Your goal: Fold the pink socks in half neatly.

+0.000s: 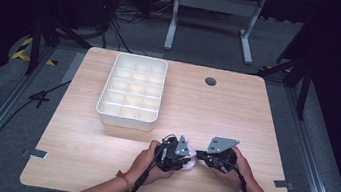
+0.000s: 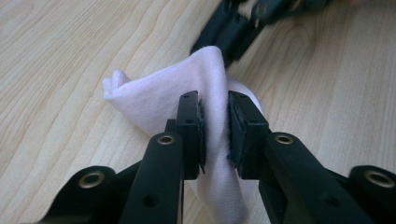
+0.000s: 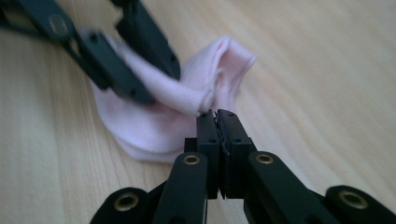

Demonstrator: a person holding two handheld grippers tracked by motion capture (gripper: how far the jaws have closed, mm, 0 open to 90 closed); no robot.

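On the wooden counter [image 1: 101,142] near the white tray [image 1: 132,92], our left tongs [image 2: 215,126] and right tongs [image 3: 217,116] each clamp a soft, floppy pink cloth [image 2: 159,95], best held by its folded edges.

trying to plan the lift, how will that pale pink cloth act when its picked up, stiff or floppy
Probably floppy: the pale pink cloth bunches into soft folds where the left gripper pinches it. It looks thin and light, so it should lift easily but sag below the jaws. The right gripper, its jaws together, seems to hold only an edge at most, which might slip free.
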